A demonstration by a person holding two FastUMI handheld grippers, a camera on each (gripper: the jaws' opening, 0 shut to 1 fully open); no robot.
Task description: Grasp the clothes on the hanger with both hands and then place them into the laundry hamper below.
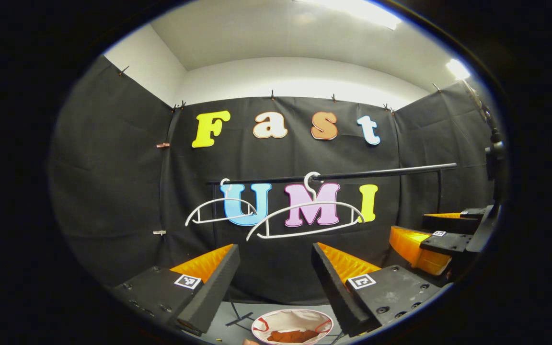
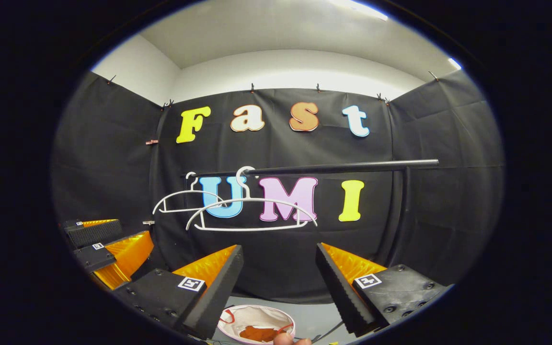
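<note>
Two bare white hangers hang side by side on a black rail, one farther left. Low in front stands a round white laundry hamper with a red-brown garment lying inside. My left gripper is open, fingers spread wide above the hamper, holding nothing. My right gripper is open too, with nothing between its fingers. The right gripper also appears at the right edge of the left gripper view, and the left gripper at the lower left of the right gripper view.
The rail's black upright stands at the right, and thin black stand legs rest on the grey floor beside the hamper. A fingertip shows at the bottom edge by the hamper.
</note>
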